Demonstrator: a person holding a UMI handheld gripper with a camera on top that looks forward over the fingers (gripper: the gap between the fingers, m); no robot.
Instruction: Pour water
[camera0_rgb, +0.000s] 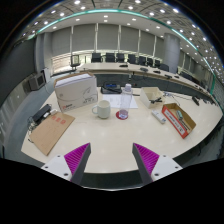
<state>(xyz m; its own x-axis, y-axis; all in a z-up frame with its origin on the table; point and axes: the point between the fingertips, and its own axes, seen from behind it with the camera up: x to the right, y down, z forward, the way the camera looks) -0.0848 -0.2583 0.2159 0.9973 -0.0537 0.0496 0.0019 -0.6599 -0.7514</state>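
The gripper (110, 160) is held above the near edge of a pale table (110, 138), its two fingers spread wide apart with nothing between them; only the pink pads (76, 156) and the dark finger tips show, the rest being cut off below. Ahead of the fingers, well apart from them, a white mug (102, 108) stands on the table with its handle toward the white box (76, 92) just beside it. Near the mug lies a small round thing (122, 114), too small to tell what, and behind it a clear bottle (127, 96), hard to make out. A flat cardboard piece (50, 130) lies on one side, an open orange-trimmed box (179, 118) on the other. Beyond are desks with chairs and curtained windows.
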